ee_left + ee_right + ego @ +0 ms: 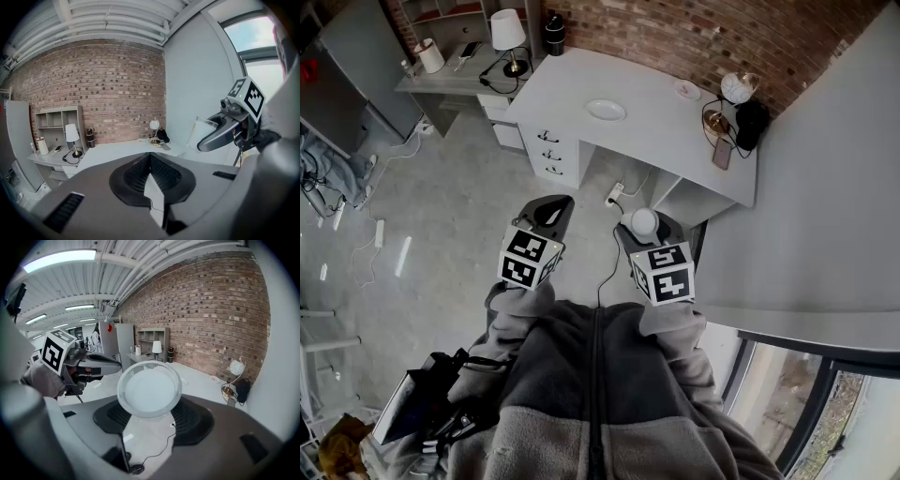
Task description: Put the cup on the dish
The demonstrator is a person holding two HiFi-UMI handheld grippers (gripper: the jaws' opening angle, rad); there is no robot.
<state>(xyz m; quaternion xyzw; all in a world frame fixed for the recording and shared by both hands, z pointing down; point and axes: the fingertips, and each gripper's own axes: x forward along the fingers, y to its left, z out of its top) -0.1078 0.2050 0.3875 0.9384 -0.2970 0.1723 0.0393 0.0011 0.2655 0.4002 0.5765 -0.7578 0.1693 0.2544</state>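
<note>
Shade lamp (507, 36) on side desk (450, 82); globe lamp (738, 87) w/ phone (722, 153) nr brick wall (694, 37)

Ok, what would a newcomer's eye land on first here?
The cup clamped in the right gripper, held above the floor short of the desk. Next, the dish lying on that white desk, below the brick wall. The left gripper is shut and empty.

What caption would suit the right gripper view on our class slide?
The right gripper holds a translucent white cup between its jaws, facing a white desk by a red brick wall.
</note>
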